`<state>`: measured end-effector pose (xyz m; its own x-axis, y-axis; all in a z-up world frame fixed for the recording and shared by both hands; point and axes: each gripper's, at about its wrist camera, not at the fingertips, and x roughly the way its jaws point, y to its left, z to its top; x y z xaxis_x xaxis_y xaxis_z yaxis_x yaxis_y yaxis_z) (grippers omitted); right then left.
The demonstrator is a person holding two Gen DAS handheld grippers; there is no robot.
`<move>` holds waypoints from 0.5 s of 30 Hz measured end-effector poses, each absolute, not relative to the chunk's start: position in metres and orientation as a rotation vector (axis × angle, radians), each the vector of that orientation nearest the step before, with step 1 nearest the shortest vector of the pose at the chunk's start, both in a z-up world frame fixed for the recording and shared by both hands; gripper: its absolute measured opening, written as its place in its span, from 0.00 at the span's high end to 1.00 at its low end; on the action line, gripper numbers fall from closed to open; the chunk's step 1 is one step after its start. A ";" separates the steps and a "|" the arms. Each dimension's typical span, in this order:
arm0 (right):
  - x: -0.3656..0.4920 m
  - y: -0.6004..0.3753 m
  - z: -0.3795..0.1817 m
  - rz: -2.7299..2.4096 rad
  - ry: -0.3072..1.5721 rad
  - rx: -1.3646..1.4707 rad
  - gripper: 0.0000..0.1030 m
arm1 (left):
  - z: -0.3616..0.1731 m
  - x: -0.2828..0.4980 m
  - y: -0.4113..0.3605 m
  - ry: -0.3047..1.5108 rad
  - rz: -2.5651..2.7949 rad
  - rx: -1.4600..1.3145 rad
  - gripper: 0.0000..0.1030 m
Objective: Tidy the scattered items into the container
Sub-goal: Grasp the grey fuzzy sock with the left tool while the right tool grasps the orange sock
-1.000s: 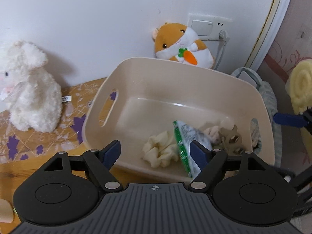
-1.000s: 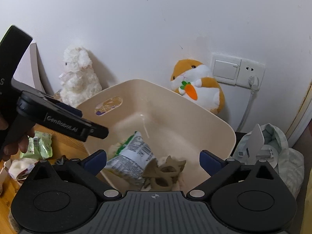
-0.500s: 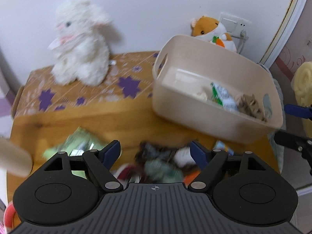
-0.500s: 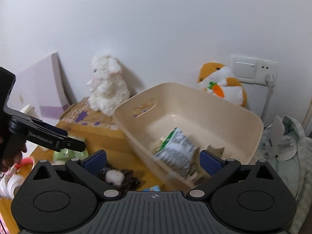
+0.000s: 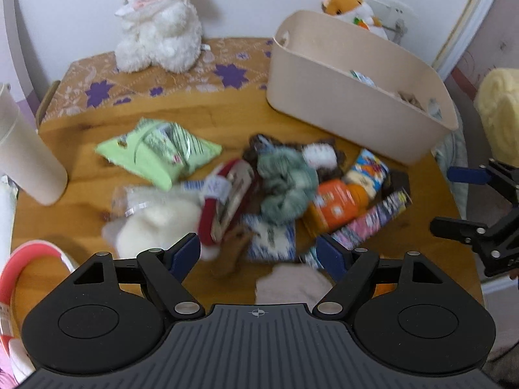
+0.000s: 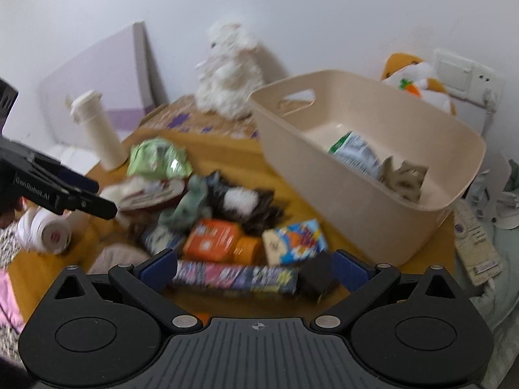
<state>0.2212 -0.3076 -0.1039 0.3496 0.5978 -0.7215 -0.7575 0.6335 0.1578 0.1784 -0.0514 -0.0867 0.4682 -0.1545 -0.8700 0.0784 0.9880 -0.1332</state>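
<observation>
Left claw (image 5: pixel 258 253) spread wide, nothing btwn fingers, hovering over near edge of table (image 5: pixel 227 113) above the pile. Right claw (image 6: pixel 254 267) also wide & empty, low over front of pile w/ long pink-purple pack (image 6: pixel 233 275) just ahead of its tips.

Beige container (image 6: pixel 366 214) at far right of table, upright, cut-out handle facing left. Inside: green-white snack bag (image 6: pixel 355 152) leaning on wall, tan cut-out piece (image 6: pixel 402 176) beside it.

Scattered items heaped mid-table, just left of container: orange bottle (image 5: pixel 337 204) on its side, touching blue-yellow box (image 5: pixel 368 168); grey-green scrunchie (image 5: pixel 285 184) atop dark furry thing w/ white patch (image 5: pixel 319 155); red-edged packet (image 5: pixel 227 201) tilted; light green pouch (image 5: pixel 155 152) further left, apart; white fluffy item (image 5: pixel 152 220) near left fingers. Much of pile motion-blurred.

White plush lamb (image 5: pixel 160 19) at back on patterned cloth; orange hamster plush (image 5: pixel 353 8) behind container; cream tumbler (image 5: pixel 22 159) at left edge.
</observation>
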 end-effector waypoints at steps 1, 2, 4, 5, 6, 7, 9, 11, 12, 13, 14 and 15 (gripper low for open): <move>0.218 -0.309 -0.105 0.898 0.833 -0.217 0.00 | -0.088 0.174 -0.053 1.074 -0.149 -0.075 0.22; 0.214 -0.310 -0.108 0.914 0.830 -0.211 0.00 | -0.089 0.171 -0.054 1.074 -0.154 -0.072 0.22; 0.209 -0.310 -0.112 0.937 0.840 -0.213 0.00 | -0.093 0.164 -0.057 1.090 -0.164 -0.067 0.22; 0.206 -0.308 -0.116 0.940 0.856 -0.227 0.00 | -0.096 0.161 -0.059 1.101 -0.169 -0.065 0.22; 0.204 -0.307 -0.119 0.943 0.870 -0.241 0.00 | -0.099 0.159 -0.061 1.116 -0.175 -0.062 0.22; 0.201 -0.305 -0.123 0.947 0.881 -0.256 0.00 | -0.103 0.157 -0.063 1.131 -0.182 -0.058 0.22; 0.195 -0.302 -0.131 0.961 0.894 -0.293 0.00 | -0.110 0.153 -0.066 1.153 -0.193 -0.044 0.22; 0.190 -0.298 -0.139 0.966 0.896 -0.339 0.00 | -0.118 0.149 -0.071 1.174 -0.205 -0.030 0.22; 0.187 -0.296 -0.143 0.964 0.894 -0.369 0.00 | -0.123 0.147 -0.074 1.187 -0.208 -0.022 0.22; 0.184 -0.293 -0.147 0.960 0.891 -0.399 0.00 | -0.127 0.147 -0.076 1.198 -0.208 -0.016 0.22; 0.182 -0.291 -0.150 0.961 0.888 -0.421 0.00 | -0.132 0.146 -0.077 1.206 -0.209 -0.011 0.22; 0.179 -0.289 -0.153 0.967 0.885 -0.440 0.00 | -0.136 0.146 -0.078 1.214 -0.210 -0.008 0.22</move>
<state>0.1792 -0.2892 -0.1529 0.2690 0.5216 -0.8097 -0.8527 0.5199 0.0517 0.1464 -0.0784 -0.1359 0.3323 -0.1650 -0.9286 0.1562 0.9806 -0.1183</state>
